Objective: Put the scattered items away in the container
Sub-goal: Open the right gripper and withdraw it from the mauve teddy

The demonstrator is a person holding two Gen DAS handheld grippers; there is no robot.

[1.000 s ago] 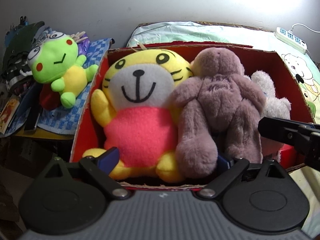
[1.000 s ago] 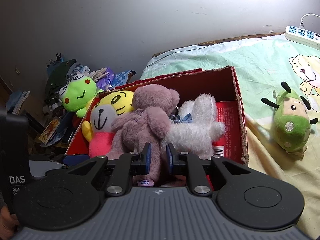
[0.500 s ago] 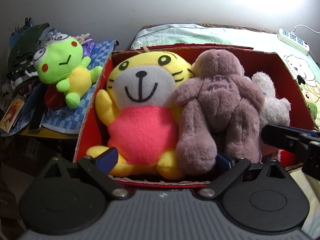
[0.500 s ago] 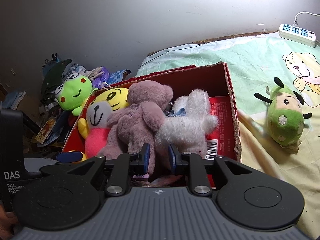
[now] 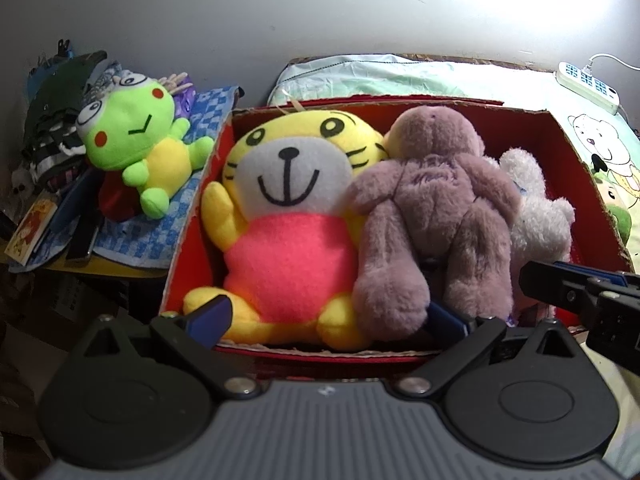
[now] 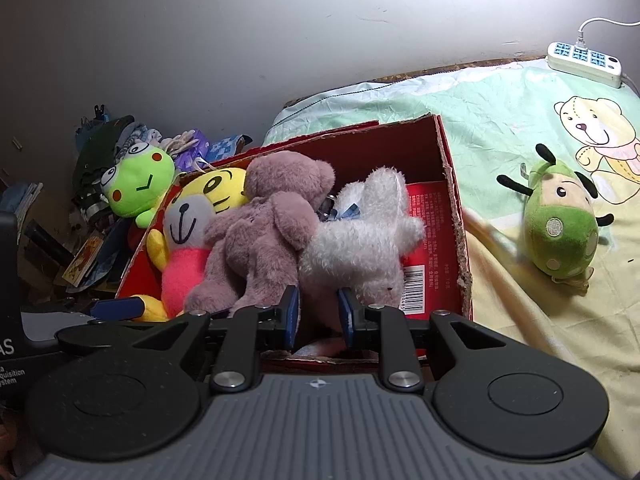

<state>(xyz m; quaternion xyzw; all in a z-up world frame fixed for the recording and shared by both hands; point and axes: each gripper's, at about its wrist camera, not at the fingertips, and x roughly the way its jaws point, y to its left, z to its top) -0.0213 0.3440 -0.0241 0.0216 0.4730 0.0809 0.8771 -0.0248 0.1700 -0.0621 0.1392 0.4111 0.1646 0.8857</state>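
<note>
A red cardboard box [image 5: 360, 102] [image 6: 452, 184] holds a yellow tiger plush [image 5: 288, 248] [image 6: 188, 220], a purple bear [image 5: 432, 208] [image 6: 272, 220] lying face down, and a white plush [image 5: 536, 216] [image 6: 360, 240]. My left gripper [image 5: 330, 316] is wide open at the box's near edge, with the tiger's feet and a bear leg between its fingers. My right gripper [image 6: 319, 310] [image 5: 580, 292] is opening, its jaws narrowly apart around the white plush's lower end. A green frog plush [image 5: 136, 136] [image 6: 136, 184] lies left of the box, and a green bug plush [image 6: 560, 224] lies on the sheet to the right.
The box sits on a bed with a cartoon-bear sheet [image 6: 500, 120]. A blue checked cloth [image 5: 132, 240] and a pile of clutter [image 5: 52, 128] are on the left. A white power strip [image 6: 584, 58] [image 5: 588, 84] lies by the wall.
The right gripper's jaws have parted from shut to a narrow gap around the white plush. The left gripper's fingers have spread slightly wider.
</note>
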